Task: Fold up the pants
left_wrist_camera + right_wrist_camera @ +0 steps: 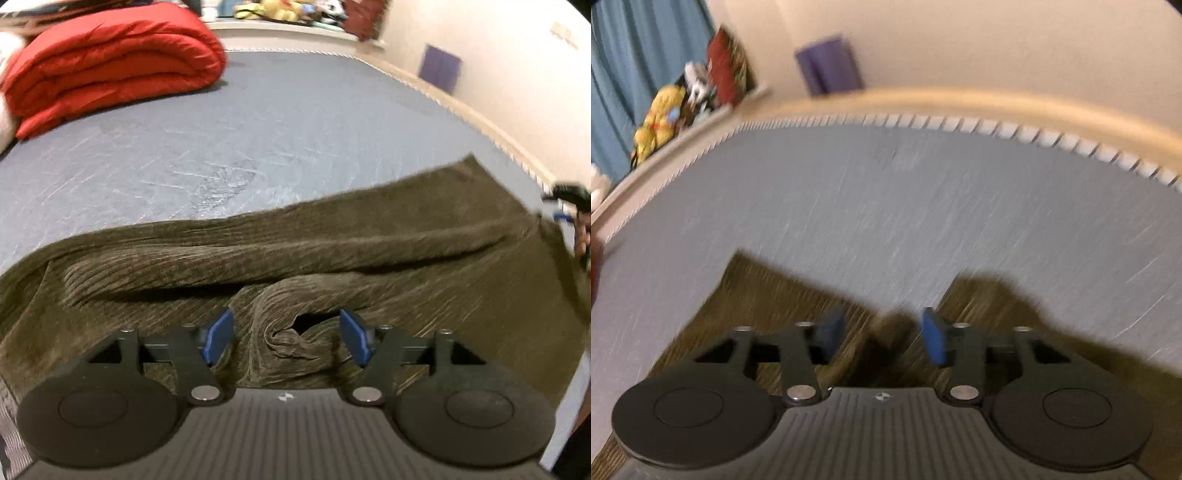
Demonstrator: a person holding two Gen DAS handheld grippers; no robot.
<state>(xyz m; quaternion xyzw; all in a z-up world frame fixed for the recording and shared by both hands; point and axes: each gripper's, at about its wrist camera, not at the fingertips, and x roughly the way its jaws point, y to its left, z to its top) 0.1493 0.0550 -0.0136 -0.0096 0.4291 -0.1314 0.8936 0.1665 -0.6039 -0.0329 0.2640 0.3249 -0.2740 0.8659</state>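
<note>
Pants [295, 258], olive corduroy, lie across my grey bed cover [258, 129], a red quilt [110, 62] folded far left. My left gripper [288, 338] hangs released over bunched cloth; my right gripper [882, 336], jaws apart, grasps nothing.

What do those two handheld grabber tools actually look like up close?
Both look alike. The left gripper and right gripper have black plastic linkage arms with silver pivot pins, two round black discs, a ribbed dark grey body bearing a small crosshair mark, and jaws tipped with blue pads.
</note>
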